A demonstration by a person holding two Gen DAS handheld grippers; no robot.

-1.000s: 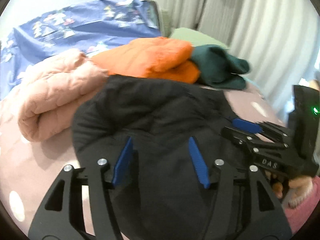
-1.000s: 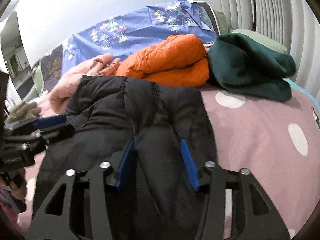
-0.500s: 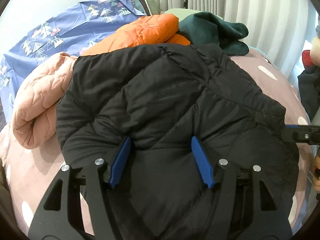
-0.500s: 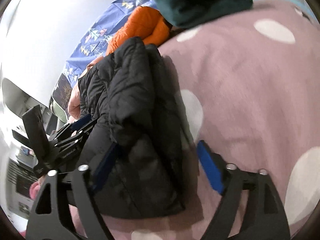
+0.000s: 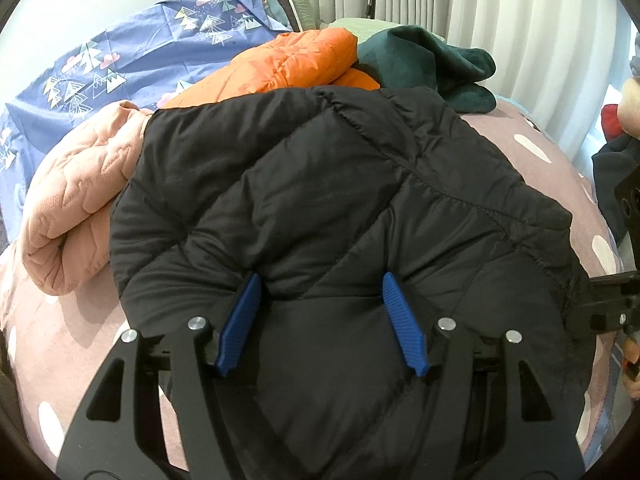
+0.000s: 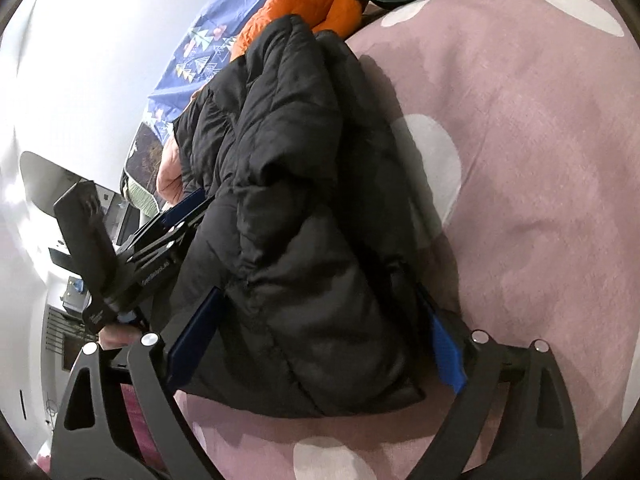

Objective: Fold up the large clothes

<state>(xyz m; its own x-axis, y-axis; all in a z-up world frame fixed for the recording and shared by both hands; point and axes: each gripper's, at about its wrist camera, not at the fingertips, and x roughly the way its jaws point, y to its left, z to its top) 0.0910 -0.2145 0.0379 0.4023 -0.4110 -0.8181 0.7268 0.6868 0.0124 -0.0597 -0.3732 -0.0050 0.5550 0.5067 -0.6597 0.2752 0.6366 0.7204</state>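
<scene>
black puffer jacket: lay folded into a thick bundle on the bed, which wore a mauve cover with white spots; a second earlier it was spread flatter and longer, and half a second earlier it already sat bunched much as here
left gripper: jaws stood apart over the near edge of the jacket, blue pads pressed into the padding on either side of a fold without pinching it; it had edged a little closer to the jacket than half a second before
right gripper: jaws wide apart, straddling the near end of the jacket bundle with one blue pad on each flank; whether they squeezed the cloth I could not tell; the view had tipped sideways against the upright one a second earlier
orange jacket: folded, just behind the black jacket, unchanged
dark green garment: heaped behind the black jacket, to the right of the orange one, unchanged
pink quilted blanket: rolled, touching the black jacket's left side
blue patterned sheet: behind the black jacket, beyond the pink blanket
white curtains: hung far behind the black jacket, to its right
</scene>
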